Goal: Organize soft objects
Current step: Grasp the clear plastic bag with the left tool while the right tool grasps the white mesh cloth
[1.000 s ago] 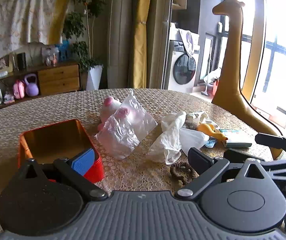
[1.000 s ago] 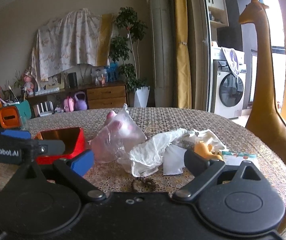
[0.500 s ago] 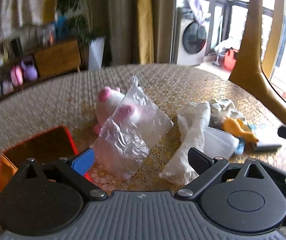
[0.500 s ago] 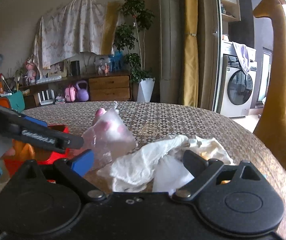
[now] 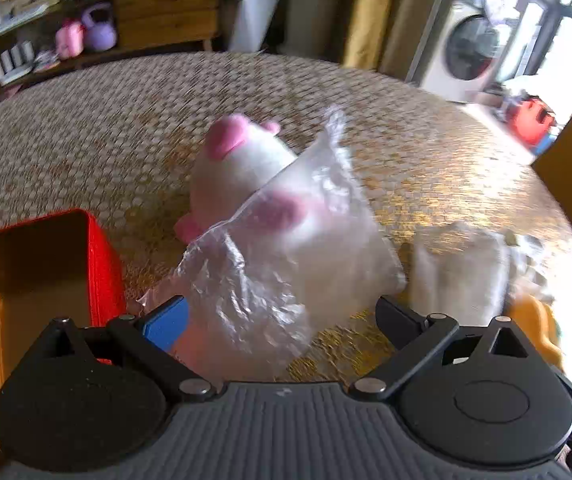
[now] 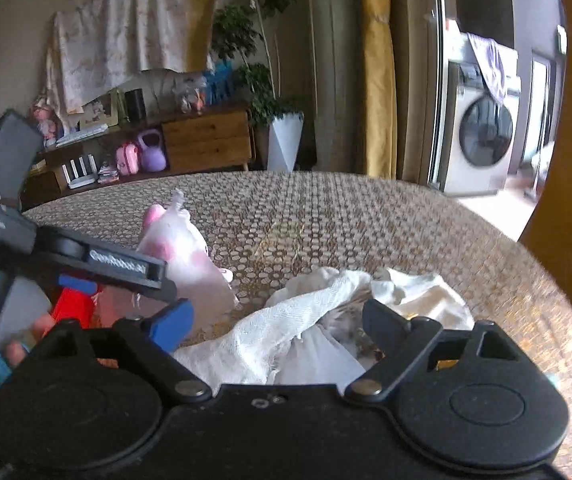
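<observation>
The bag [image 5: 286, 264] is best pinched by its crumpled near edge between the open left tongs [image 5: 282, 316], while the open right tongs [image 6: 278, 320] are kept clear above the cloth [image 6: 286, 328].

Both black two-finger tongs, left [image 5: 282, 314] and right [image 6: 276, 320], stand spread wide apart, the left apparently angled downward, though its view is blurred.

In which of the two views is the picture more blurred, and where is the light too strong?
Left wrist view: motion blur smears the white cloth and the table; the window at right is blown out; the plush toy inside the clear plastic bag stays readable. Right wrist view: mostly sharper; the cloth shows its weave, the left gripper is blurred, and the fisheye bends the room edges.
</observation>
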Motion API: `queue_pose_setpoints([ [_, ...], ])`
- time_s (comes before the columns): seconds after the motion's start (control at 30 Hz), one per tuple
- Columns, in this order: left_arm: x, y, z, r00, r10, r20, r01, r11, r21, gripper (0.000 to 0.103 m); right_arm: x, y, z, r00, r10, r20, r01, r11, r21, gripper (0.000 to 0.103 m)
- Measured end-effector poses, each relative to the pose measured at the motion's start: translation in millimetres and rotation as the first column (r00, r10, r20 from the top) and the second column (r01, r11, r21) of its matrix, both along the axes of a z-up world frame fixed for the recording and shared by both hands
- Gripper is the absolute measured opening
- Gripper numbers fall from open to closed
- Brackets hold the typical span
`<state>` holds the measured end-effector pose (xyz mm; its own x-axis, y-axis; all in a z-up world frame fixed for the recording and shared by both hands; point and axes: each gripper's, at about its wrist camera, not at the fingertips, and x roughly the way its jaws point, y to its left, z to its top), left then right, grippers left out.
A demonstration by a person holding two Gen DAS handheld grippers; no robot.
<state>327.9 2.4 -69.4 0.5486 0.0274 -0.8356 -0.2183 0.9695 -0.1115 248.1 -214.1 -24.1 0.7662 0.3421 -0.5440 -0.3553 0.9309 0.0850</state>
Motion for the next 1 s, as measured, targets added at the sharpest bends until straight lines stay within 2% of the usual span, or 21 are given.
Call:
queue_pose_setpoints([
  [0.13, 11, 5, -19, 0.996, 0.072, -0.044, -0.072, 0.997, -0.001, 0.100, 19, 7, -11, 0.998, 0.001, -0.070, 0.001, 1.000, 0.027, 0.088],
  [0.2, 17, 8, -26, 0.994, 0.088, -0.059, -0.089, 0.996, -0.020, 0.100, 26, 11, -17, 0.996, 0.009, -0.092, -0.007, 1.000, 0.024, 0.088],
  [0.3, 25, 10, -35, 0.993, 0.097, -0.067, -0.098, 0.995, -0.007, 0.100, 35, 19, -29, 0.991, 0.014, -0.134, -0.012, 1.000, 0.012, 0.086],
  [0.43, 35, 9, -45, 0.991, 0.101, -0.084, -0.102, 0.995, -0.011, 0.096, 50, 25, -46, 0.982, 0.004, -0.189, -0.003, 1.000, 0.008, 0.077],
  [0.5, 37, 9, -48, 0.992, 0.092, -0.091, -0.094, 0.995, -0.014, 0.079, 54, 27, -51, 0.979, -0.002, -0.202, 0.003, 1.000, 0.001, 0.075],
  [0.63, 40, 8, -51, 0.994, 0.086, -0.070, -0.084, 0.996, 0.018, 0.069, 61, 28, -60, 0.974, -0.014, -0.228, 0.014, 1.000, -0.003, 0.057],
  [0.7, 39, 6, -50, 0.994, 0.093, -0.058, -0.090, 0.995, 0.048, 0.047, 62, 29, -63, 0.974, -0.021, -0.227, 0.019, 1.000, -0.012, 0.052],
  [0.77, 39, 3, -51, 0.996, 0.081, -0.048, -0.078, 0.995, 0.069, 0.034, 61, 29, -64, 0.976, -0.030, -0.218, 0.025, 0.999, -0.023, 0.041],
  [0.83, 39, 4, -52, 0.996, 0.078, -0.041, -0.074, 0.993, 0.091, 0.027, 61, 30, -65, 0.976, -0.032, -0.214, 0.026, 0.999, -0.027, 0.034],
  [0.87, 38, 4, -51, 0.996, 0.078, -0.037, -0.075, 0.993, 0.088, 0.015, 61, 30, -65, 0.977, -0.030, -0.213, 0.025, 0.999, -0.027, 0.031],
  [0.9, 37, 5, -51, 0.997, 0.071, -0.033, -0.068, 0.996, 0.065, 0.008, 60, 30, -65, 0.977, -0.030, -0.211, 0.025, 0.999, -0.029, 0.023],
  [0.93, 40, 8, -53, 0.997, 0.069, -0.028, -0.068, 0.997, 0.041, 0.008, 59, 30, -65, 0.977, -0.031, -0.211, 0.025, 0.999, -0.031, 0.013],
  [1.0, 35, 10, -49, 0.997, 0.071, -0.011, -0.070, 0.997, 0.042, 0.007, 56, 31, -63, 0.980, -0.027, -0.197, 0.022, 0.999, -0.029, 0.007],
])
